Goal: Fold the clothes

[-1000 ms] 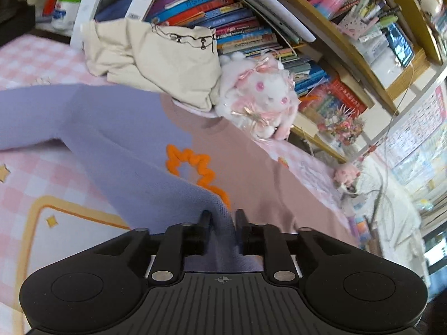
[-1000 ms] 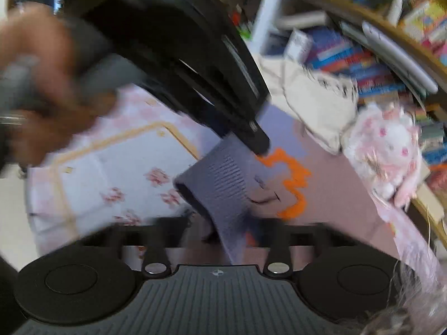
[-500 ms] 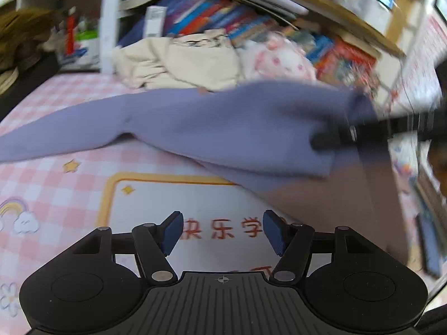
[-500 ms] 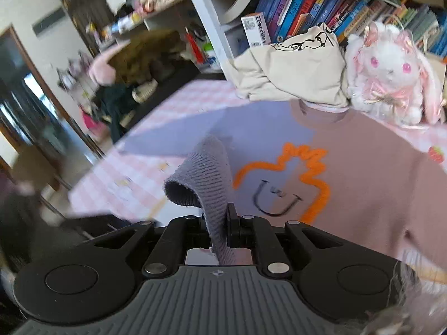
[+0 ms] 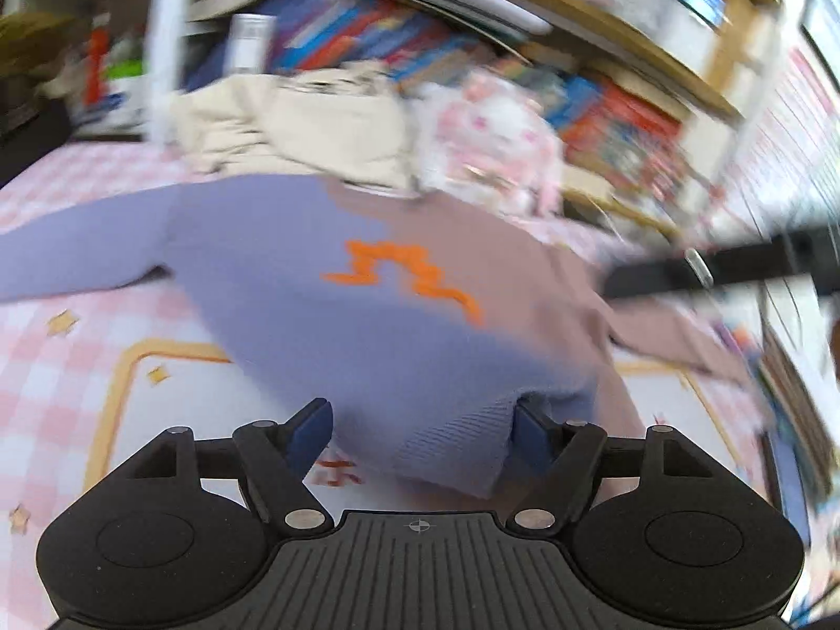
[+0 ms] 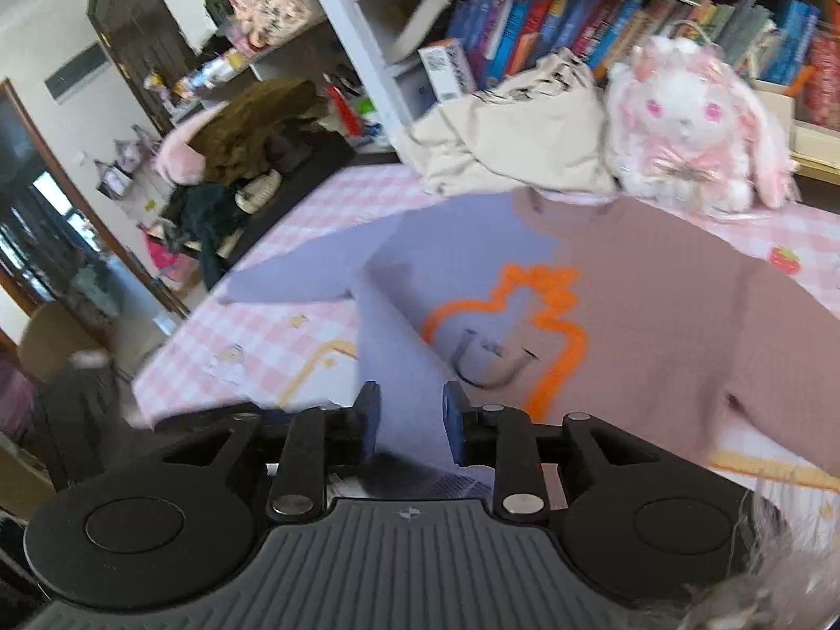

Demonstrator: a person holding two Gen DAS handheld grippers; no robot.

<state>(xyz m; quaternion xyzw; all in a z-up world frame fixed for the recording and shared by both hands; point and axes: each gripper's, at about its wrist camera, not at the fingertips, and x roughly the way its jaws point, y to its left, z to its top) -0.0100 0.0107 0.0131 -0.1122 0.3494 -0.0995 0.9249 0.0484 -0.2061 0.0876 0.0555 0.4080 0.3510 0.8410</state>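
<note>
- A pink checked cloth (image 6: 336, 199) is spread over the surface.
- A white plush rabbit (image 6: 688, 121) (pink bows, pink eyes) is seated at the back edge.
- A cream garment (image 6: 514, 142) is heaped just beside it.
- Books (image 6: 535, 37) are shelved behind (titles unreadable).
- A dark door (image 6: 136, 16) is seen at left.

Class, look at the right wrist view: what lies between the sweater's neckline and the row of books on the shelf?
In the right wrist view, a crumpled cream garment lies between the sweater and the books.
</note>
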